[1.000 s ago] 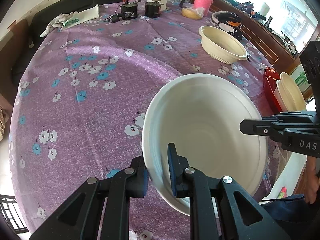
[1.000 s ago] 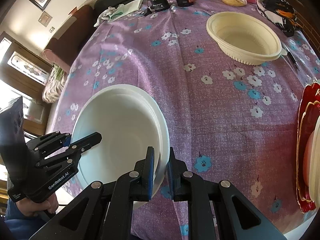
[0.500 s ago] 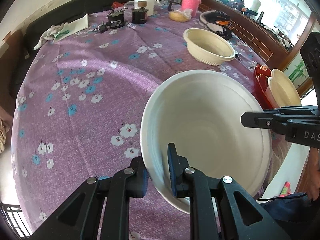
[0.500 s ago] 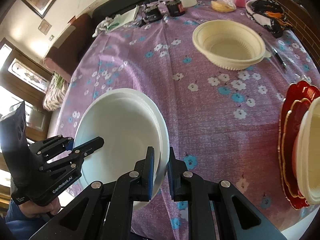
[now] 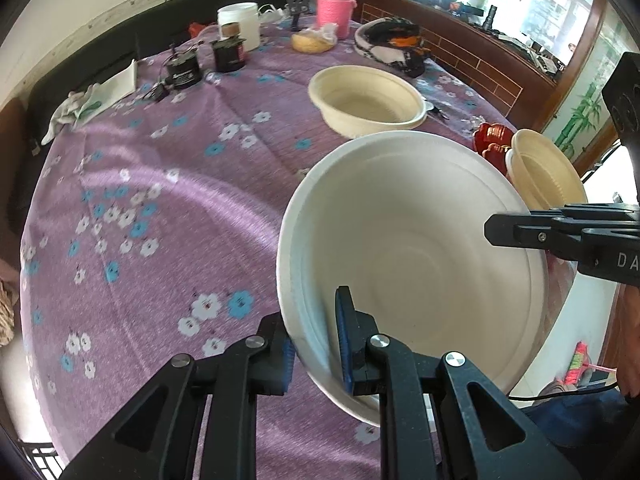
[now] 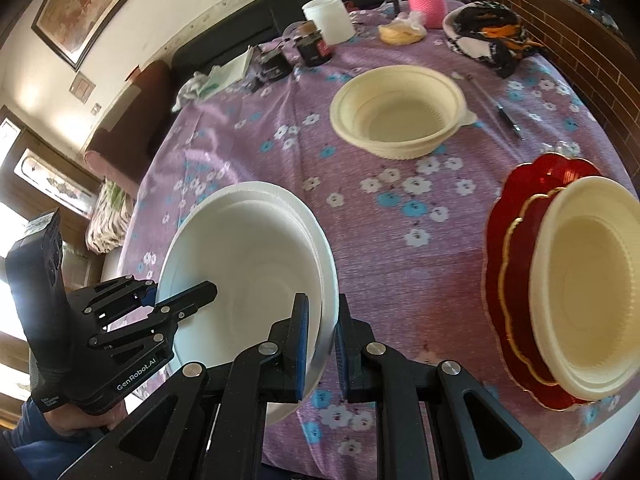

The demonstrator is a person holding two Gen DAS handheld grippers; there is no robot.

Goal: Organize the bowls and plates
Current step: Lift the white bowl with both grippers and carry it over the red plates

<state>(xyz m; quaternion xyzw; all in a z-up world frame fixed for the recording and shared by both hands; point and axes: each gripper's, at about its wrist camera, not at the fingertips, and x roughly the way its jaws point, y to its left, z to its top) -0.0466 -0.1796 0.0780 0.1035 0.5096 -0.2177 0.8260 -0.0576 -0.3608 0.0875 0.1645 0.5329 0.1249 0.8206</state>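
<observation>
Open tablecloth [image 6: 360,232] lies between the cream bowl [image 6: 400,116] and red plates [image 6: 516,248] (bowl-topped).

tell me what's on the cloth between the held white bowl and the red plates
Nothing: only bare flowered tablecloth lies between the white bowl and red plates, clearest in the right wrist view.

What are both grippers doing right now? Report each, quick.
Left gripper: shut on the white bowl's rim.
Right gripper: shut on the same bowl's opposite rim.
</observation>
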